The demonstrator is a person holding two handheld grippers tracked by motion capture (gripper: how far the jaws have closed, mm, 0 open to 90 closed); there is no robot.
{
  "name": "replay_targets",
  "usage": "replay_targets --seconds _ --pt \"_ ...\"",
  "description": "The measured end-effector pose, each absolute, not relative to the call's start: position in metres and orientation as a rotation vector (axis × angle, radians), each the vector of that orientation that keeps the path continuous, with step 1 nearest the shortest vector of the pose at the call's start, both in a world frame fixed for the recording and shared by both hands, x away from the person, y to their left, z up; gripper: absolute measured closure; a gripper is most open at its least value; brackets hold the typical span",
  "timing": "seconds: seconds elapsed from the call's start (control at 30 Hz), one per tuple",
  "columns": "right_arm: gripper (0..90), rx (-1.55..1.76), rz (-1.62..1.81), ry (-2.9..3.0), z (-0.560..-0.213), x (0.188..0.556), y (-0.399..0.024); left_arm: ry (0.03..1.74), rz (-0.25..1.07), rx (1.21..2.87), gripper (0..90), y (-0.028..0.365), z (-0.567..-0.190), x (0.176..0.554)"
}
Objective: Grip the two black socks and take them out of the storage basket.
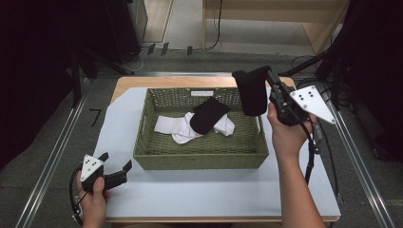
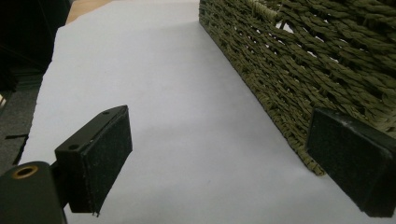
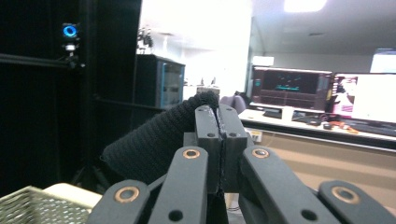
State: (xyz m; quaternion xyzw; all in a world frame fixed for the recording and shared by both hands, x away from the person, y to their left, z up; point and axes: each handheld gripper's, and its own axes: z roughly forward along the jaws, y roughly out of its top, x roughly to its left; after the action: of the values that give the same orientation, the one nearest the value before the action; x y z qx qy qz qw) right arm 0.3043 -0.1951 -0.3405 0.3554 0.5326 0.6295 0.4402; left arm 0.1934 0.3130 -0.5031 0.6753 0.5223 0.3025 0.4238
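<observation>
Near the front-left corner of the tabletop (image 1: 142, 199), the left gripper (image 1: 115, 167) rests low in the person's left hand (image 1: 92, 197), its 2 fingers (image 2: 100, 158) spread wide with nothing between them, just beside the front-left corner of a woven basket (image 1: 199, 159). In the left gripper view, one finger hangs over the bare white sheet and the other sits close to the basket's wall (image 2: 299, 70). The basket stands at the middle of the tabletop, toward the back edge, and holds a white sock (image 1: 173, 126) with a black sock (image 1: 206, 114) lying across it. Over the basket's back-right corner, the right gripper (image 1: 267, 76), held up in the right hand (image 1: 285, 135), has its fingers (image 3: 205, 135) pressed together on a second black sock (image 1: 251, 92), which hangs down from them above the basket's right end. The right gripper view shows that knitted sock (image 3: 154, 140) pinched between the closed fingers.
</observation>
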Motion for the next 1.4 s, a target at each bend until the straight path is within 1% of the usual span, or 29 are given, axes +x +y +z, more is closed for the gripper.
replay_targets --seconds 0.23,0.33,0.37,0.5,0.53,0.6,0.63,0.7,0.77,0.8,0.87,0.97,1.0,1.03,1.13,1.17,1.2,1.23,1.27,1.3,1.37,1.4 --pt "90.0 0.916 1.528 1.243 -0.333 0.296 -0.233 1.308 0.761 1.69 8.4 0.312 -0.503 0.193" --pt "90.0 0.928 1.525 1.23 -0.333 0.294 -0.242 1.306 0.763 1.689 8.4 0.312 -0.503 0.193" --pt "90.0 0.937 1.51 1.228 -0.335 0.292 -0.25 1.307 0.764 1.69 8.4 0.312 -0.503 0.193" --pt "90.0 0.957 1.491 1.231 -0.342 0.291 -0.261 1.307 0.767 1.69 8.4 0.312 -0.503 0.193" --pt "90.0 0.981 1.477 1.236 -0.35 0.291 -0.267 1.308 0.768 1.692 8.4 0.312 -0.503 0.193" --pt "90.0 0.998 1.474 1.239 -0.355 0.292 -0.269 1.307 0.77 1.691 8.4 0.312 -0.503 0.193" --pt "90.0 1.03 1.455 1.252 -0.368 0.294 -0.274 1.305 0.77 1.69 8.4 0.312 -0.503 0.193" --pt "90.0 1.044 1.449 1.258 -0.373 0.294 -0.276 1.305 0.77 1.689 8.4 0.312 -0.503 0.193" --pt "90.0 1.075 1.433 1.278 -0.386 0.296 -0.278 1.304 0.77 1.689 8.4 0.312 -0.503 0.193" --pt "90.0 1.106 1.417 1.294 -0.4 0.297 -0.281 1.304 0.771 1.689 8.4 0.312 -0.503 0.193" --pt "90.0 1.122 1.41 1.3 -0.407 0.298 -0.282 1.304 0.771 1.689 8.4 0.312 -0.503 0.193" --pt "90.0 1.168 1.38 1.324 -0.427 0.299 -0.286 1.304 0.77 1.688 8.4 0.312 -0.503 0.193" --pt "90.0 1.199 1.356 1.342 -0.439 0.3 -0.287 1.305 0.77 1.687 8.4 0.312 -0.503 0.193" --pt "90.0 1.199 1.356 1.342 -0.439 0.3 -0.287 1.305 0.769 1.688 8.4 0.312 -0.503 0.193" --pt "90.0 1.242 1.325 1.384 -0.457 0.302 -0.288 1.305 0.77 1.686 8.4 0.312 -0.503 0.193" --pt "89.0 1.257 1.313 1.409 -0.462 0.303 -0.288 1.305 0.77 1.686 8.4 0.312 -0.503 0.193" --pt "86.1 1.27 1.301 1.43 -0.466 0.304 -0.287 1.304 0.77 1.687 8.4 0.312 -0.503 0.193" --pt "80.6 1.272 1.294 1.441 -0.469 0.305 -0.286 1.305 0.77 1.687 8.4 0.312 -0.503 0.193" --pt "73.3 1.284 1.304 1.442 -0.471 0.305 -0.285 1.305 0.77 1.687 8.4 0.312 -0.503 0.193" --pt "62.2 1.293 1.322 1.414 -0.471 0.305 -0.282 1.305 0.77 1.687 8.4 0.312 -0.503 0.193" --pt "56.9 1.292 1.351 1.375 -0.465 0.304 -0.28 1.305 0.77 1.687 8.4 0.312 -0.503 0.193" --pt "56.9 1.292 1.351 1.375 -0.465 0.304 -0.28 1.305 0.77 1.687 8.4 0.312 -0.503 0.193"
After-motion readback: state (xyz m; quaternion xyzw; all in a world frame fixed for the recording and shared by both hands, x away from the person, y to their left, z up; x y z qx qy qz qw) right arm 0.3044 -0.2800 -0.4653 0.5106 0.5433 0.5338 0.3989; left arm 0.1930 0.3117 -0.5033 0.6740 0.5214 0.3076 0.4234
